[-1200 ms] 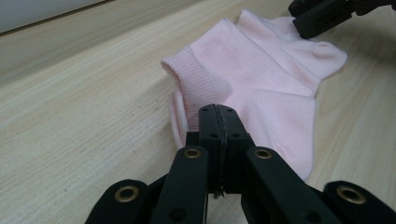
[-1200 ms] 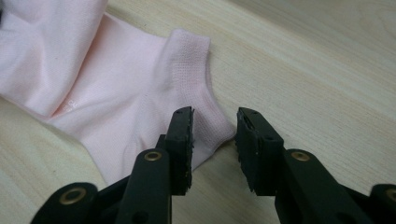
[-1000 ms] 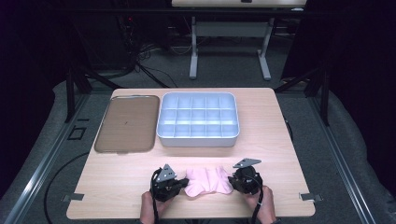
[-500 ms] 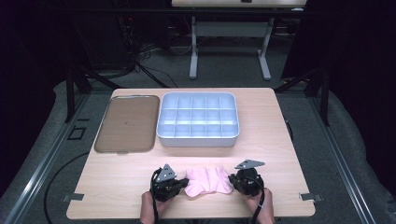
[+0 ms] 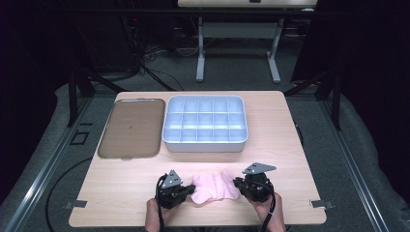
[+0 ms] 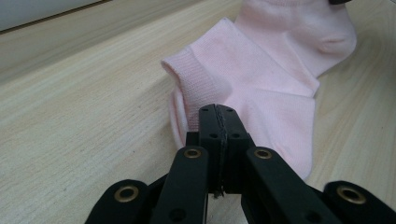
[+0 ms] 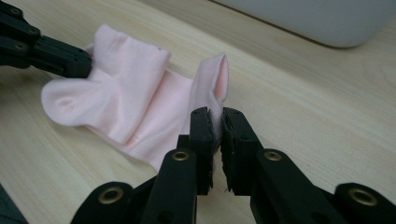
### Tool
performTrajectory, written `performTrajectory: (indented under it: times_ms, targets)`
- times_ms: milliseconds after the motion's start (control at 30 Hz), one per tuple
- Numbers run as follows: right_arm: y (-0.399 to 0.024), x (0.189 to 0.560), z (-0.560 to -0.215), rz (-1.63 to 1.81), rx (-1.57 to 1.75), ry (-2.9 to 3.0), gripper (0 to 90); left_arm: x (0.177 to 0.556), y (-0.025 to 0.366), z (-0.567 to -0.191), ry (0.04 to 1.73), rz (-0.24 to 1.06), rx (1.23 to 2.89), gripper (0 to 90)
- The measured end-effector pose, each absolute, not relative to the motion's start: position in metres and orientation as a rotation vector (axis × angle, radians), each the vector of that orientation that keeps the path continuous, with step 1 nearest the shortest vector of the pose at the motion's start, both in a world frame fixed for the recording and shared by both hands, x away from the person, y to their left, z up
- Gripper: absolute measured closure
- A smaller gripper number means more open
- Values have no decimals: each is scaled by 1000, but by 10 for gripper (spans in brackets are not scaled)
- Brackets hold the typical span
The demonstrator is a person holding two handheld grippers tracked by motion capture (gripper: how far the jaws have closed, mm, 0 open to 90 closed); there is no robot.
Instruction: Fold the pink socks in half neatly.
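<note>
**Two grippers pinch a pink sock**

The left gripper has its two black jaws pressed tight together. They pinch the edge of the pink sock near its open end. The right gripper has just been closing its jaws, and a fold of the same sock sits squeezed between them. That fold stands up a little from the table.

From above, the left gripper and the right gripper sit at the two ends of the sock. The sock lies bunched between them, near the front edge of the wooden table. A person's hands hold both grippers from below.

Farther back on the table is a pale blue tray with many little boxes. Just beside it, on the left, lies a flat brown lid. Both are well apart from the sock.
</note>
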State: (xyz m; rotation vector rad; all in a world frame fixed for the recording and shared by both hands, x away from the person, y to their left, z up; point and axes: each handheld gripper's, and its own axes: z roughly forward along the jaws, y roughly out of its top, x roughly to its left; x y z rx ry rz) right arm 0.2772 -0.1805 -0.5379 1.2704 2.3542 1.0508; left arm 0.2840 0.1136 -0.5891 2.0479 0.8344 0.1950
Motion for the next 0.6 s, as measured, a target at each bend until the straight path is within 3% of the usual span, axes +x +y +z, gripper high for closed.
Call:
performTrajectory:
  times_ms: [600]
  targets:
    - [-143, 282, -510, 1154, 1151, 2452, 827, 284, 114, -589, 832, 189, 2048, 895]
